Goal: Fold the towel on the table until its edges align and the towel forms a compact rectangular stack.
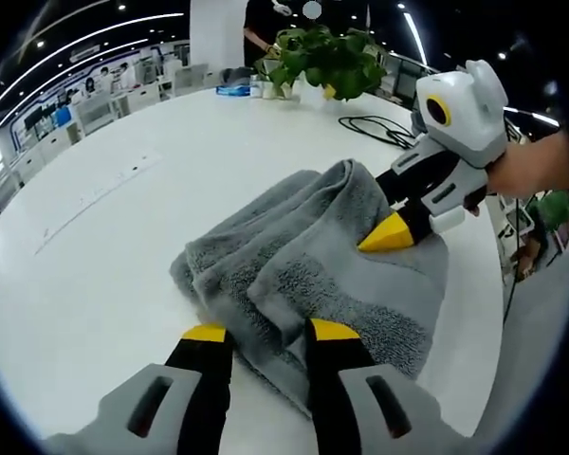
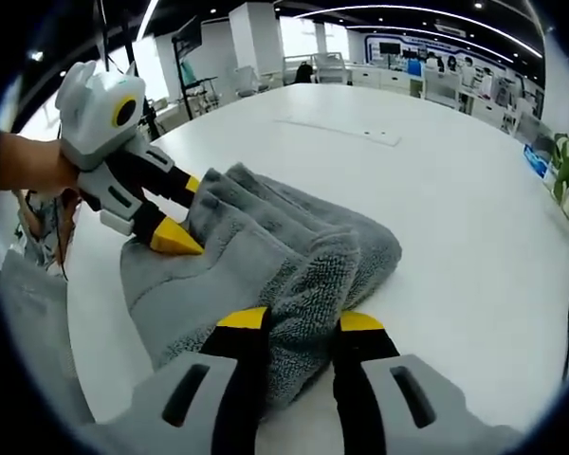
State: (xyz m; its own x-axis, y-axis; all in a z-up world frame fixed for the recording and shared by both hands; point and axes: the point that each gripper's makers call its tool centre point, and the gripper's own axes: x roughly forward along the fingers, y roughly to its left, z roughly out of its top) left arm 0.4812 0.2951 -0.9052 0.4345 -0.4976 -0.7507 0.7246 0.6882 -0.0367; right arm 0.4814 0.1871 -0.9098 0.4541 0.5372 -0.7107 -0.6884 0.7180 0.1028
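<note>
A grey towel point(image 1: 313, 265) lies bunched in thick folds on the white table point(image 1: 123, 256). In the left gripper view my left gripper point(image 1: 270, 332) stands at the towel's near edge, its yellow-tipped jaws pinching a fold. My right gripper point(image 1: 391, 213) comes in from the right, held by a hand, and grips the towel's far side. In the right gripper view the towel point(image 2: 266, 256) runs between the jaws of my right gripper point(image 2: 302, 321), which are closed on a thick fold. My left gripper point(image 2: 182, 210) bites the opposite edge at the left.
A potted plant point(image 1: 322, 59) and a blue object point(image 1: 232, 90) stand at the table's far end, with a black cable point(image 1: 375, 128) nearby. A person point(image 1: 266, 24) stands behind them. The table edge point(image 1: 484, 313) runs close to the towel on the right. A pale strip point(image 2: 337, 131) lies on the open tabletop.
</note>
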